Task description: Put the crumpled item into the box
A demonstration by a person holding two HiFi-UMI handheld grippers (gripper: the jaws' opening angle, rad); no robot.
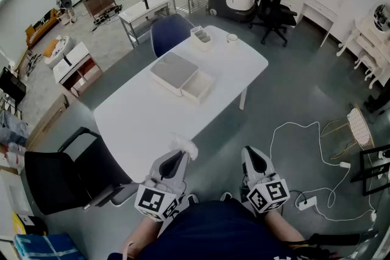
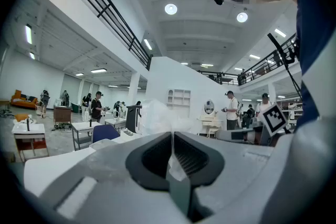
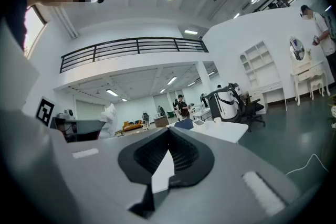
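Two containers stand out on the white desk [image 1: 140,125]. Mid-desk we see the box [image 1: 173,70], its grey part closed; the open compartment [image 1: 198,87] on its right shows a bare white interior. At the far edge a small tray [image 1: 202,37] holds small objects we cannot make out, with a cup [image 1: 232,38] beside it.

The crumpled item [image 1: 184,146] is a white, translucent lump. It projects beyond the jaw tips of the left hand-held gripper [image 1: 180,156] and points toward the desk and the box. We can discern no clear long axis. It hangs at the desk's near edge, well apart from the box.

In the left gripper view, the left hand-held gripper [image 2: 171,136] has its jaws pressed together on a fold of the crumpled item [image 2: 157,115], which rises above the tips.

The right hand-held gripper [image 1: 251,155] is off the desk's near-right side. In its own view [image 3: 169,136] the jaws meet with nothing between them.
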